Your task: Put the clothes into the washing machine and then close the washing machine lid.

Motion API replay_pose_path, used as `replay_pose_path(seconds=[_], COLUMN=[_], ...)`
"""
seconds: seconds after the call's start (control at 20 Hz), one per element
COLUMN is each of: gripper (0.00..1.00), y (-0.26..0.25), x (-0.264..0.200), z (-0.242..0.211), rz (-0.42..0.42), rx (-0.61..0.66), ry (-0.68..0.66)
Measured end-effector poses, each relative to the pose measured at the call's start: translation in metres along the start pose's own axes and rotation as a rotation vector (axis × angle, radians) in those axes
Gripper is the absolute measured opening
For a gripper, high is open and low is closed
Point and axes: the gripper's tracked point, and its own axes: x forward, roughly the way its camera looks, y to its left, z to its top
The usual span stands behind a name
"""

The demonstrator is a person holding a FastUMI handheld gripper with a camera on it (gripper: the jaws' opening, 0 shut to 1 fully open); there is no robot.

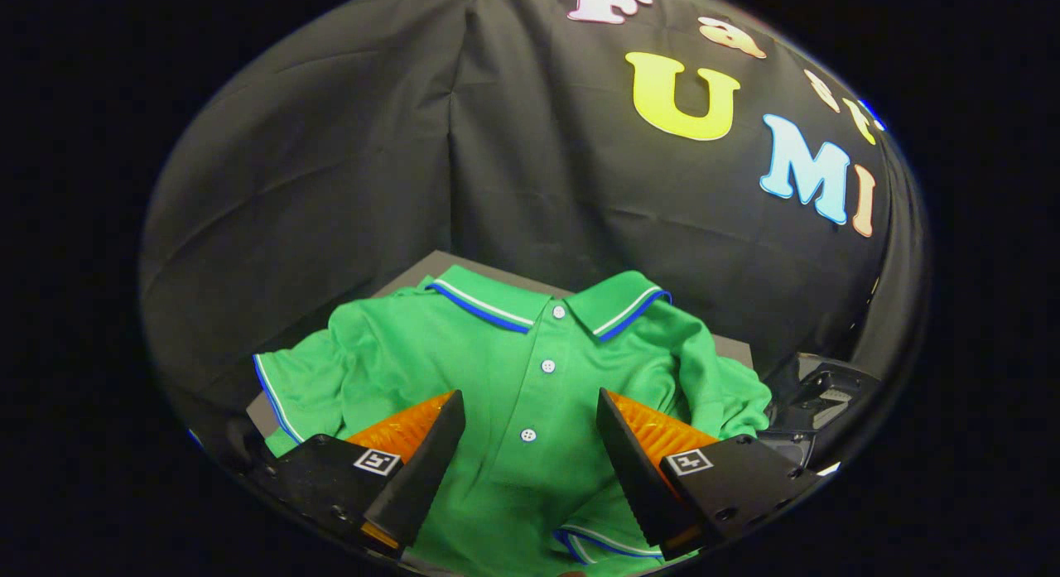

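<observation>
So the green polo shirt is lying face up and a bit rumpled on the grey table, covering most of it, with its collar up near the table's far edge and one striped sleeve hanging out toward the left edge. The gripper is spread wide, gripping nothing, its fingers either side of the button placket with the lowest button right between them. There's a dark machine part just off the table's right edge, can't really tell what it is.
</observation>
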Motion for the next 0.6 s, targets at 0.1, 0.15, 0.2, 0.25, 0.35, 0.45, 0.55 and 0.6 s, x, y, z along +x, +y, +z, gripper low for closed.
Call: replay_pose_path(seconds=[0.1, 0.15, 0.2, 0.25, 0.35, 0.45, 0.55, 0.6], gripper=[1.00, 0.98, 0.99, 0.99, 0.99, 0.92, 0.77, 0.64], y=[0.0004, 0.0023, 0.0018, 0.0035, 0.0046, 0.0065, 0.0092, 0.0096], x=[0.0044, 0.0029, 0.0033, 0.0029, 0.0040, 0.0031, 0.0005, -0.0011], z=[-0.0019, -0.0053, -0.0023, -0.0018, 0.0041, 0.0030, -0.0014, -0.0029], rz=[0.019, 0.030, 0.032, 0.038, 0.052, 0.075, 0.087, 0.097], rx=[0.047, 0.074, 0.082, 0.069, 0.040, 0.029, 0.053, 0.089], ry=[-0.001, 0.009, 0.000, -0.002, -0.022, -0.025, 0.017, 0.034])
